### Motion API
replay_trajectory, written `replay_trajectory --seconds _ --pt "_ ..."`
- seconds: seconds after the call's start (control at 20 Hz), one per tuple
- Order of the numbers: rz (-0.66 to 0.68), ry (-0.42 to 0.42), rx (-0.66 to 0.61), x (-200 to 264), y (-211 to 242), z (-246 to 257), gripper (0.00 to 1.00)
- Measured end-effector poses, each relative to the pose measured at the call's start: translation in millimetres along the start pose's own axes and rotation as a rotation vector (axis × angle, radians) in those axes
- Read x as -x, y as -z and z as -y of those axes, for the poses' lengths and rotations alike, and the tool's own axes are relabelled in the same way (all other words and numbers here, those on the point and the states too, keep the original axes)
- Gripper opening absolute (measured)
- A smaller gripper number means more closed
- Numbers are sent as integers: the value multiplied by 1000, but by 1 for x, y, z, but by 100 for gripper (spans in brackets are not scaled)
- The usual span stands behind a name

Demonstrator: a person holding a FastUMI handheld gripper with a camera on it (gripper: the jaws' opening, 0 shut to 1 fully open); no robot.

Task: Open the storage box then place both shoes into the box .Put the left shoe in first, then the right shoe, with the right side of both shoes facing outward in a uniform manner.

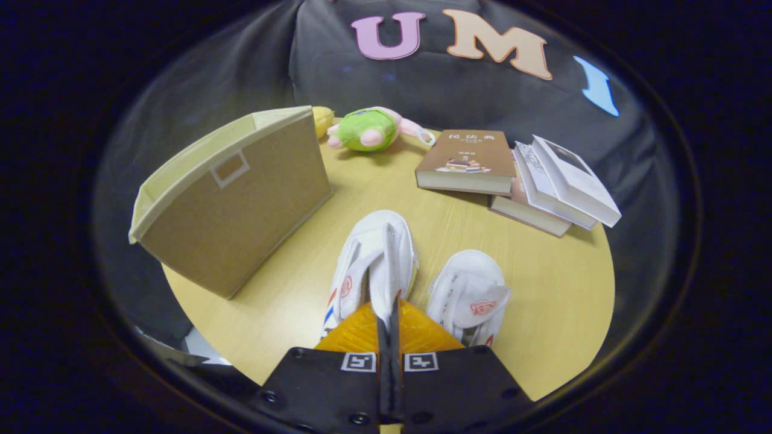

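Two white shoes lie on the round wooden table [555, 289]. The left shoe [368, 253] is just ahead of my fingers, and a thin part of its upper edge runs back between them. My gripper [389, 322] is shut on that edge. The right shoe [473, 295] lies beside it to the right, apart from the fingers, toe pointing away. The tan fabric storage box [241, 199] stands to the left beyond the shoes. Its top is open and shows a pale inner rim. I cannot tell whether the held shoe rests on the table or hangs above it.
A brown book [467, 160] and a stack of further books [561, 187] lie at the far right of the table. A green and pink plush toy [368, 128] and a yellow object [322, 119] sit at the far edge behind the box.
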State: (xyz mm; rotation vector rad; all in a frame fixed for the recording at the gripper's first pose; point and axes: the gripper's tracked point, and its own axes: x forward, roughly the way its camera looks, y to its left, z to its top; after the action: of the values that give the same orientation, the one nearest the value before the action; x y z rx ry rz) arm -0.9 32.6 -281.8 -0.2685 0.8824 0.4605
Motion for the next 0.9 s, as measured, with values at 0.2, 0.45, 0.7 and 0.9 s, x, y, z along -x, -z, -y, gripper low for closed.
replay_trajectory --seconds 0.2,0.45,0.7,0.9 --pt "29 13 -75 10 -12 -4 3" --pt "-37 127 -43 7 -7 6 3" --pt "-117 127 21 -7 -2 3 11" --pt "-104 148 42 -18 -4 2 4"
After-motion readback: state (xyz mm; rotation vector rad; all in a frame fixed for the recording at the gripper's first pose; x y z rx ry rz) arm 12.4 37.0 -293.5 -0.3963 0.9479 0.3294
